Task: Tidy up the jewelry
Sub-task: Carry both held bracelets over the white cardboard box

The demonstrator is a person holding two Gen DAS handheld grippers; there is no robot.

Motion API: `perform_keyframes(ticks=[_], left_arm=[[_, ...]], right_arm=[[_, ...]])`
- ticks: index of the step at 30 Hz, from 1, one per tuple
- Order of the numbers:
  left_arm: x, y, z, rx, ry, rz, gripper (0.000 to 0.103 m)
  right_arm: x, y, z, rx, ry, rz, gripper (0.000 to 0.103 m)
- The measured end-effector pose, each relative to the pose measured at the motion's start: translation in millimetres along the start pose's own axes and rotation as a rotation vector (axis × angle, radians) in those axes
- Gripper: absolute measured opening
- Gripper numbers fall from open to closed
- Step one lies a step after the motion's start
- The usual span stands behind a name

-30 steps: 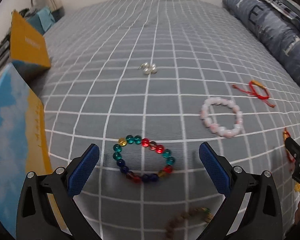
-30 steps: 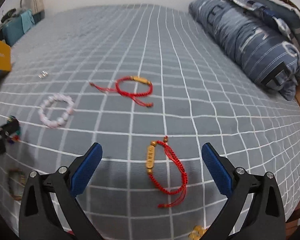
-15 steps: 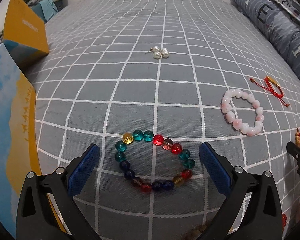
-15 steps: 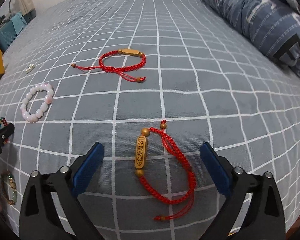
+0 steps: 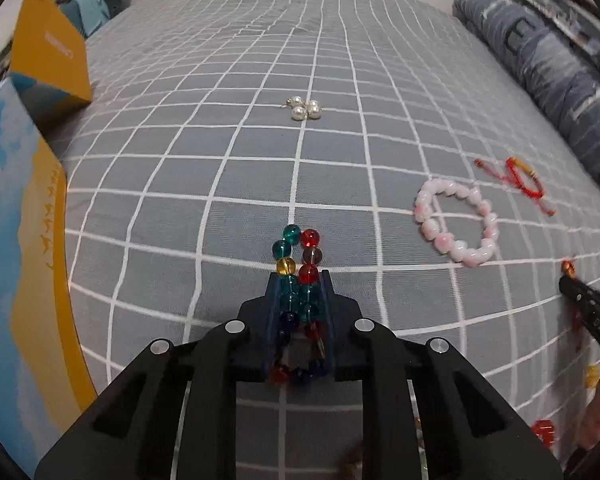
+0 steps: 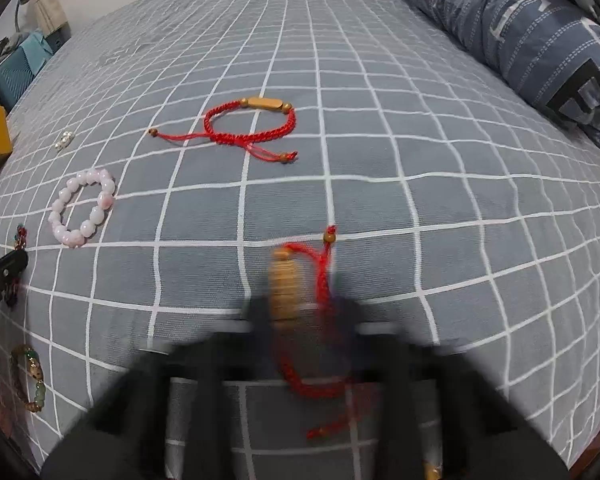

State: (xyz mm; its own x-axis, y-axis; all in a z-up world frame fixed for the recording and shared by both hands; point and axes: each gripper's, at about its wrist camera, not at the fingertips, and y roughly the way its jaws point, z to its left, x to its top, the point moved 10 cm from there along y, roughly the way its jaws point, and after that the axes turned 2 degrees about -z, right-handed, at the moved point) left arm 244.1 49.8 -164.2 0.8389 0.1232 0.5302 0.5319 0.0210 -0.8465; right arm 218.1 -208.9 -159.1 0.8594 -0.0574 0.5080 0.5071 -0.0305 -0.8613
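So both tools just snapped closed since the earlier frame. Our left tool (image 5: 300, 280) now pinches the multicolour bead bracelet (image 5: 299, 264), squashed narrow, on the grey checked bed (image 5: 220, 168). Our right tool (image 6: 300, 312), blurry, pinches the red cord bracelet (image 6: 300, 300) at its wooden charm. The pink bead bracelet (image 5: 456, 222) lies between the two; the pearl earrings (image 5: 305, 107) sit well beyond the multicolour bead bracelet.
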Motion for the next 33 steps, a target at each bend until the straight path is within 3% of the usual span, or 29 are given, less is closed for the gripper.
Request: perform_keyframes(ticks=[17,26,27,33], left_arm=[[-2.2,-12.8,-3.6,-0.014,0.011,-0.027,0.018],[1.9,-32.3,-7.6,-0.038,0.016,-0.07,0.017],[2.8,-35.2,-7.9,-0.041,0.015,-0.075,0.009],[7.9,-61.3,-13.5,-0.063,0.013,-0.134,0.009]], right_arm=[[-1.1,-11.9,1.4,0.006,0.007,-0.03,0.01],[6.8,-36.2,6.7,0.027,0.01,-0.106,0.01],[7.2,-40.0,7.7,0.029,0.011,-0.116,0.01],[14.1,-66.4,13.4,0.037,0.011,-0.205,0.01]])
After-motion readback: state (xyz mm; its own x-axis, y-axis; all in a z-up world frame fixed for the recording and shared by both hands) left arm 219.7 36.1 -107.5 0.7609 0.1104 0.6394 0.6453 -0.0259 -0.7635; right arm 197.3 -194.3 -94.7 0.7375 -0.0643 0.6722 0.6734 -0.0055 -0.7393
